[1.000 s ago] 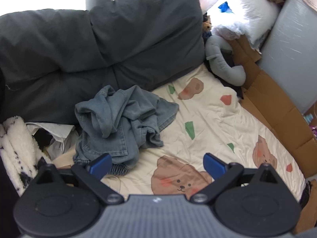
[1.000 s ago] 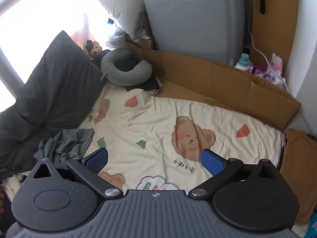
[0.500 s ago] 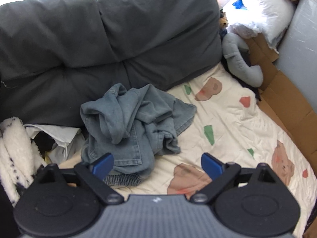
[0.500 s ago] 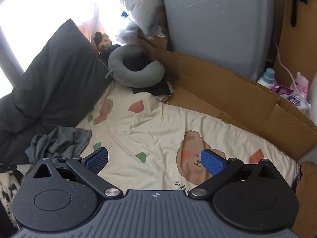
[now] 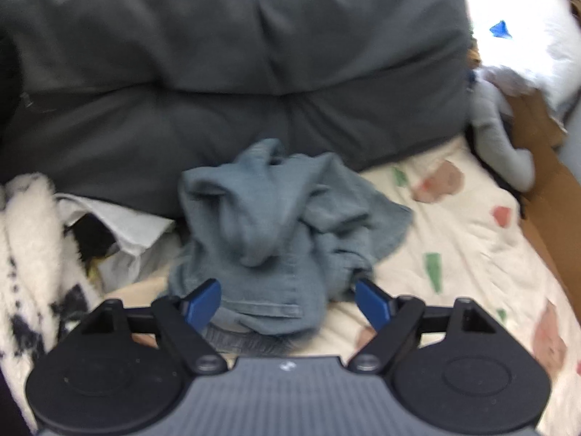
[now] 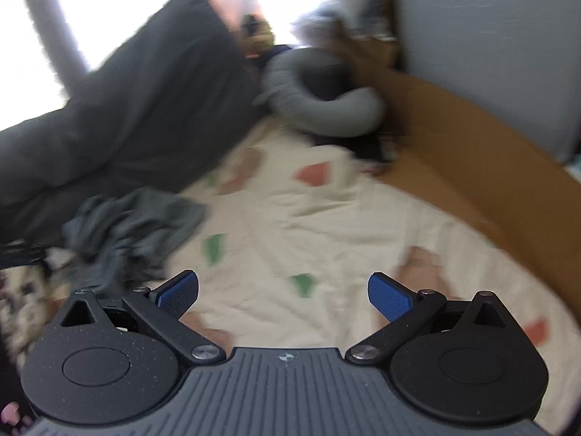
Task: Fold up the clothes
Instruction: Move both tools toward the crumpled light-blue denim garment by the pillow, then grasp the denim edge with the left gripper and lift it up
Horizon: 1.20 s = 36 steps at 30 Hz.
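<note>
Crumpled denim jeans (image 5: 276, 232) between the closing, not yet gripping left hand-held gripper (image 5: 288, 303); right hand-held gripper (image 6: 283, 296) wide apart over the bedsheet (image 6: 326, 218).

Bed (image 5: 468, 239) with cream bear-print sheet, bearing: crumpled blue denim garment (image 5: 276, 225), dark grey pillows (image 5: 225, 72), grey neck pillow (image 6: 319, 105), fluffy white-and-black blanket (image 5: 25, 247).

wrist views downward (close), sharing jeans (image 5: 276, 225)
</note>
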### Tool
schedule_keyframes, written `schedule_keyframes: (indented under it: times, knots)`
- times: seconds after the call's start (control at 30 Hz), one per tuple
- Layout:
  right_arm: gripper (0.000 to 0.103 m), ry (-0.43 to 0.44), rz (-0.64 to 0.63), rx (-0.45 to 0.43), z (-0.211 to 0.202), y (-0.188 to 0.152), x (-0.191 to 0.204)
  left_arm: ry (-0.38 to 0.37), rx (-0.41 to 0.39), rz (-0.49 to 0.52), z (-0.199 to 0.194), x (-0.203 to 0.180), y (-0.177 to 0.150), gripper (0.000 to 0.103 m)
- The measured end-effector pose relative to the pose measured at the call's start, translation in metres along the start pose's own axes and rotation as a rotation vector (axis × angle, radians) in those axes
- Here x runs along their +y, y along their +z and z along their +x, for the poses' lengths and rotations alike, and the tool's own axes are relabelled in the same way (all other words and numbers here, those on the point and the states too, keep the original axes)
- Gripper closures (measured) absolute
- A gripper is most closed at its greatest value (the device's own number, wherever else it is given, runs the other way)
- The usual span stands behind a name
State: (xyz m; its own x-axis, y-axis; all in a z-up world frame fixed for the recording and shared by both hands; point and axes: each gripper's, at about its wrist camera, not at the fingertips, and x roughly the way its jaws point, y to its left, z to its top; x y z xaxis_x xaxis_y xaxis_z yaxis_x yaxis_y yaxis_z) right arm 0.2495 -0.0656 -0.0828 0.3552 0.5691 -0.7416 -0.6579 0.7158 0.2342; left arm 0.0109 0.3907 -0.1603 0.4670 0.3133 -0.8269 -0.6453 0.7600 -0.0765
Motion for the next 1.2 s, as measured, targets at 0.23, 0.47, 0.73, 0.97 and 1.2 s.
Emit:
schedule_keyframes:
  times: [0.23, 0.47, 0.73, 0.97, 1.2]
  knots:
    - [0.002, 0.106, -0.077, 0.050, 0.050, -0.018, 0.016, 0.031, 0.023, -0.019, 0.035, 0.020, -0.022, 0.024]
    - [0.012, 0.171, -0.115, 0.125, 0.095, -0.039, 0.032, 0.039, 0.044, -0.050, 0.063, 0.030, -0.054, 0.030]
    - [0.012, 0.214, -0.165, 0.199, 0.136, -0.060, 0.052, 0.101, -0.061, -0.067, 0.072, 0.042, -0.059, 0.033]
    - [0.012, 0.235, -0.163, 0.214, 0.154, -0.066, 0.062, 0.073, -0.121, -0.047, 0.082, 0.039, -0.026, 0.031]
    - [0.012, 0.229, -0.162, 0.214, 0.158, -0.067, 0.065, 0.037, -0.164, 0.024, 0.101, 0.018, -0.004, 0.027]
